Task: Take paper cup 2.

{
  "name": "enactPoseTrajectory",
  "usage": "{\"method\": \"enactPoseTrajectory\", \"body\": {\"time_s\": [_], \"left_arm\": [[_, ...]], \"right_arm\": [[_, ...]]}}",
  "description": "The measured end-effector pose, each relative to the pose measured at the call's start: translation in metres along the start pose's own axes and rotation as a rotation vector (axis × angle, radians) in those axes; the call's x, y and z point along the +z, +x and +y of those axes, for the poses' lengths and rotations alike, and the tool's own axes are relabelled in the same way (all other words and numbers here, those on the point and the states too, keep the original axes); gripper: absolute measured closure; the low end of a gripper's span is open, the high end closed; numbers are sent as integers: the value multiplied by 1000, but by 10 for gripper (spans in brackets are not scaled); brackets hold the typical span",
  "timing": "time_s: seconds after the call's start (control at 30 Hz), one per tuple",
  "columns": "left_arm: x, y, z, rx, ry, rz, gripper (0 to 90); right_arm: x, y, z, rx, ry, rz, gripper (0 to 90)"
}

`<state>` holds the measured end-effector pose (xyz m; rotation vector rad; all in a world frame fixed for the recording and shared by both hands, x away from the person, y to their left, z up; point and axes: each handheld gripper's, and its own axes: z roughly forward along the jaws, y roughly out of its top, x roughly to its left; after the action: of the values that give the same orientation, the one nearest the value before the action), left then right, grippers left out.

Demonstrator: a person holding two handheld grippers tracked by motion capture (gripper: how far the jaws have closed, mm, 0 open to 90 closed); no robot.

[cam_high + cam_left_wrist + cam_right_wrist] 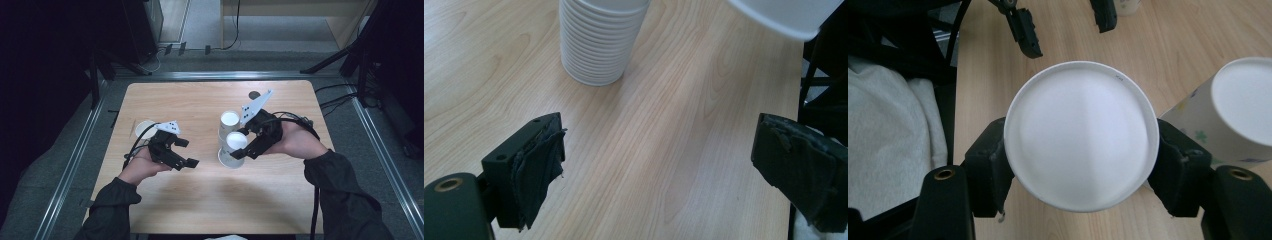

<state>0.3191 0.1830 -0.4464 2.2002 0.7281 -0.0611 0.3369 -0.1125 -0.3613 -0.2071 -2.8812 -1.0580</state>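
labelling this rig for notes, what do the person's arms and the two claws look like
Both sleeves are dark. Each claw, left claw and right claw, is black with frayed dark pads, a black trailing cable and a pale grey three-cornered plate dotted black.

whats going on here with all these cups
A person at a wooden table holds a gripper in each hand. The right gripper is clamped on an upside-down white paper cup, held just beside a stack of upside-down cups near the middle of the table. The left gripper hangs open with nothing between its jaws. Another white cup sits at the table's left side, behind the left hand.
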Motion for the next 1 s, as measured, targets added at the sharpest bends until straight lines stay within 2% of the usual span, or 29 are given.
{"method": "enactPoseTrajectory", "body": {"time_s": [0.07, 0.17, 0.27, 0.4, 0.53, 0.67, 0.7, 0.87, 1.0], "left_arm": [[1, -1, 1, -2, -5, -7, 71], [4, -2, 4, 12, -1, -19, 71], [7, -3, 8, 7, -9, -34, 71], [13, -3, 12, 8, -15, -64, 71], [17, -5, 12, 16, -18, -74, 71], [20, -8, 10, 33, -1, -84, 71], [21, -8, 9, 34, 3, -98, 71], [26, -8, 9, 41, -4, -96, 70], [28, -8, 9, 40, -4, -112, 70]], "right_arm": [[6, 0, -6, 9, -6, -8, 341], [17, 0, -16, 25, -31, 8, 341], [29, 0, -26, 41, -29, 17, 342], [42, 1, -35, 58, -58, 19, 343], [52, 3, -43, 74, -75, 29, 342], [59, 3, -52, 98, -109, 34, 343], [60, 3, -54, 104, -121, 38, 343], [66, 1, -60, 121, -154, 46, 344], [69, 1, -61, 121, -147, 49, 344]]}}
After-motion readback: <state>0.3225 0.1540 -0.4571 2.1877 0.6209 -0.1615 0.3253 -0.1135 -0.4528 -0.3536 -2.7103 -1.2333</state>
